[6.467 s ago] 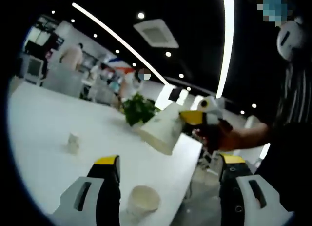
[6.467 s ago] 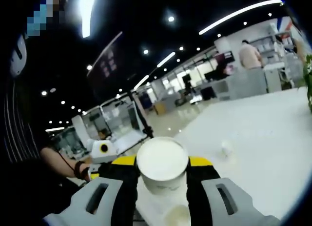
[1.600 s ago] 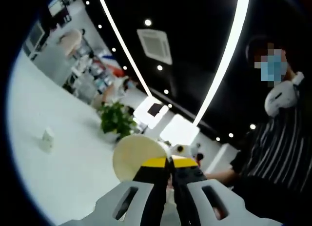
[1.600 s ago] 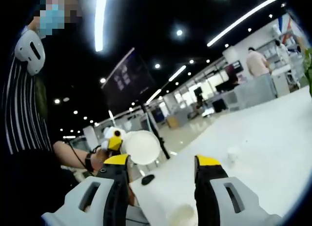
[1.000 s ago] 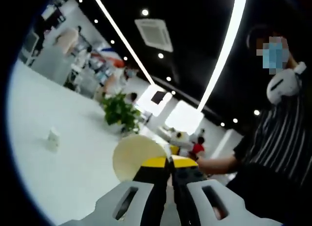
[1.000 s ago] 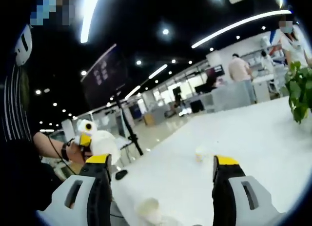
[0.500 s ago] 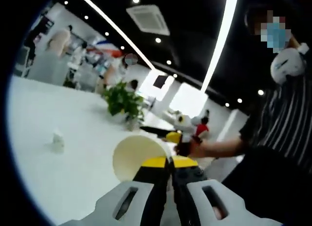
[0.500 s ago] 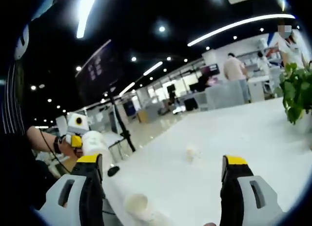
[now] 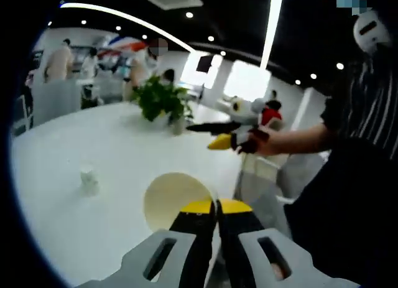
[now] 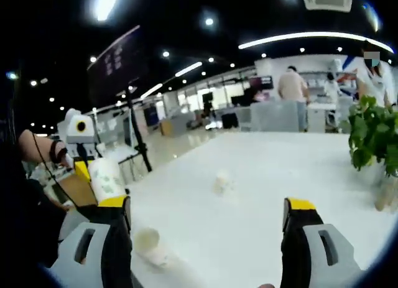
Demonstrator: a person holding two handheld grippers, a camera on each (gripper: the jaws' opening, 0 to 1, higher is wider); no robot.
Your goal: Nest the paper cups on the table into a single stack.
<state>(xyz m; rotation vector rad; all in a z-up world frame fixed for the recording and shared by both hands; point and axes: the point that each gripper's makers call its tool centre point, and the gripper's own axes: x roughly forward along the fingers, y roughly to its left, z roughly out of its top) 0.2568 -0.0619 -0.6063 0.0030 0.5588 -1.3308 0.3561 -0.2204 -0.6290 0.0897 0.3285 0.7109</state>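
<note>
The left gripper (image 9: 216, 207) is clenched on a paper cup's (image 9: 176, 198) rim, mouth facing the camera, off the white table (image 9: 124, 145). The right gripper (image 10: 205, 216) is spread wide, gripping nothing; a fallen cup (image 10: 149, 246) lies by its left finger, and another, apparently upright, small cup (image 10: 222, 183) sits ahead with bare tabletop around.

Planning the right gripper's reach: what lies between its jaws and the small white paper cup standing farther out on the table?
Bare white table, in the right gripper view; the standing cup sits beyond.
</note>
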